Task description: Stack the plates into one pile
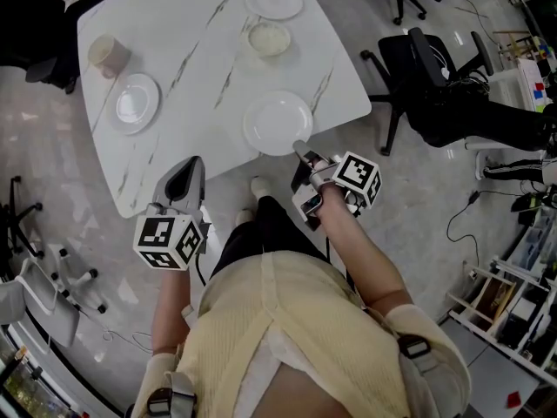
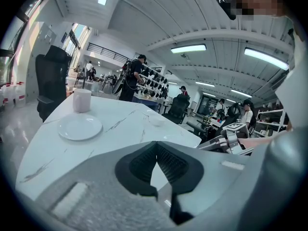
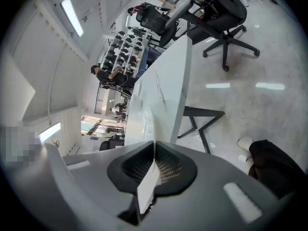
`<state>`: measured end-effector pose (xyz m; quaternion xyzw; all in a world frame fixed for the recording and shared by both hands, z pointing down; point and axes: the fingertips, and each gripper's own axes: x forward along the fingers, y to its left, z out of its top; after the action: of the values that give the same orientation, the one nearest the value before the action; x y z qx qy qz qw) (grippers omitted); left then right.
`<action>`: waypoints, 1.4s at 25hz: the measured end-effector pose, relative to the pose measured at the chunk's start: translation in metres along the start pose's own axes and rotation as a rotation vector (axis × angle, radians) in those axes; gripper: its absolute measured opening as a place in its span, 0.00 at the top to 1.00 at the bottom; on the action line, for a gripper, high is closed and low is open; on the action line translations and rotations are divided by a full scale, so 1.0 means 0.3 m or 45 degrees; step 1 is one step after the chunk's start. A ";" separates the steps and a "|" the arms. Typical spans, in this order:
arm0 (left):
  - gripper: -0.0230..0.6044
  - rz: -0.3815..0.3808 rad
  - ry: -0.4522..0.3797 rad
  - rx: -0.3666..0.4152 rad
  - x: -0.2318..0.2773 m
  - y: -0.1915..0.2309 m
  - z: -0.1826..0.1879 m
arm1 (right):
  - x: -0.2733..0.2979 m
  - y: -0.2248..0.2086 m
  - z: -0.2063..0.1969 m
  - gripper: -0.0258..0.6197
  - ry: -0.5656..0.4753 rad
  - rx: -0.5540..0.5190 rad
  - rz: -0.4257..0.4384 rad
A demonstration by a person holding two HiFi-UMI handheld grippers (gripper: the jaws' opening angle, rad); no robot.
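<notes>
Open-plan office or lab floor. Shown by black swivel chairs (image 1: 435, 68) beside a white marble-look table (image 1: 200, 50), a polished grey floor (image 1: 52, 146) with loose cables (image 1: 452, 225), a stocked shelf rack (image 1: 500, 299) at the right, long strip lights (image 2: 188, 48) under a beamed ceiling, and people (image 2: 132, 78) standing and sitting among further desks behind.

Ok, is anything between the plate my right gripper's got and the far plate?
Yes: a small bowl sits on the table between the near plate, held at its rim by the right gripper, and the far plate.
</notes>
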<state>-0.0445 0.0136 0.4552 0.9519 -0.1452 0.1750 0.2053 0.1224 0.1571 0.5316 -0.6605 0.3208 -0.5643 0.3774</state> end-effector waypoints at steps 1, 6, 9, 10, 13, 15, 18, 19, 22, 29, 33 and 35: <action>0.96 0.004 -0.005 -0.004 -0.004 0.003 0.002 | -0.002 0.006 0.000 0.94 -0.003 -0.002 0.011; 0.96 0.032 -0.033 -0.043 -0.023 0.032 0.013 | -0.007 0.024 -0.003 0.94 -0.008 -0.033 0.033; 0.96 0.030 -0.038 -0.087 -0.026 0.043 0.019 | -0.007 0.037 0.003 0.94 0.002 -0.042 0.057; 0.96 0.031 -0.041 -0.102 -0.026 0.046 0.022 | -0.006 0.043 0.006 0.94 0.006 -0.047 0.065; 0.96 0.048 -0.048 -0.129 -0.023 0.060 0.028 | 0.003 0.066 0.021 0.94 0.020 -0.073 0.083; 0.96 0.064 -0.057 -0.145 -0.022 0.071 0.035 | 0.013 0.085 0.029 0.94 0.036 -0.090 0.095; 0.96 0.108 -0.075 -0.162 -0.019 0.090 0.052 | 0.038 0.117 0.039 0.94 0.070 -0.109 0.117; 0.96 0.123 -0.085 -0.161 -0.020 0.094 0.059 | 0.048 0.126 0.042 0.94 0.081 -0.116 0.123; 0.96 0.155 -0.116 -0.146 -0.023 0.102 0.084 | 0.077 0.152 0.050 0.94 0.116 -0.133 0.134; 0.96 0.259 -0.142 -0.128 -0.032 0.150 0.120 | 0.184 0.255 0.026 0.94 0.247 -0.177 0.204; 0.95 0.340 -0.164 -0.189 -0.062 0.181 0.117 | 0.240 0.306 -0.020 0.94 0.351 -0.216 0.231; 0.95 0.394 -0.177 -0.206 -0.084 0.200 0.116 | 0.271 0.327 -0.044 0.94 0.405 -0.232 0.249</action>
<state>-0.0787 -0.0491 0.4361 0.9084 -0.3173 0.1261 0.2412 0.1224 0.0362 0.4891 -0.5601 0.4887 -0.5908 0.3137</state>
